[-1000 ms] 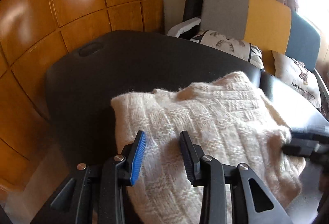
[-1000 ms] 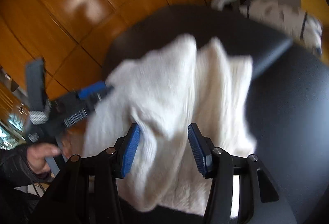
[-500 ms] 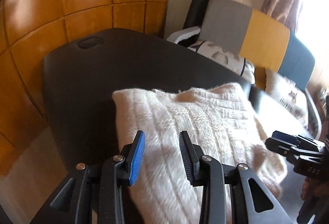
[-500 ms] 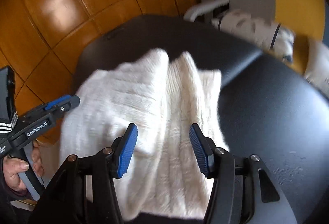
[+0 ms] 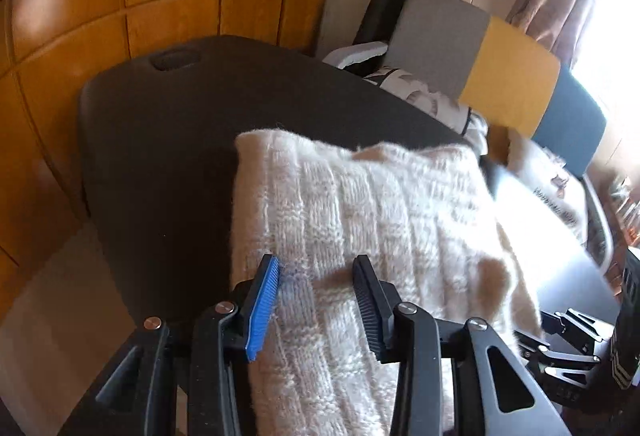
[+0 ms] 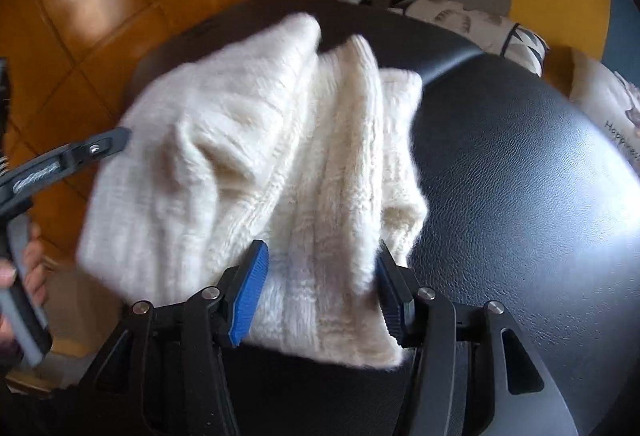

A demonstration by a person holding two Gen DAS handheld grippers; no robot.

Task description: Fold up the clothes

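A cream knitted sweater (image 5: 360, 236) is seen lying folded on the black padded surface (image 5: 160, 123). The left tongs (image 5: 316, 300) are held parted over its near edge, gripping nothing. The right tongs (image 6: 320, 292) are likewise spread; contact with the wool is possibly made, though blur obscures it. A striped sofa (image 5: 512, 91) is placed at two o'clock.
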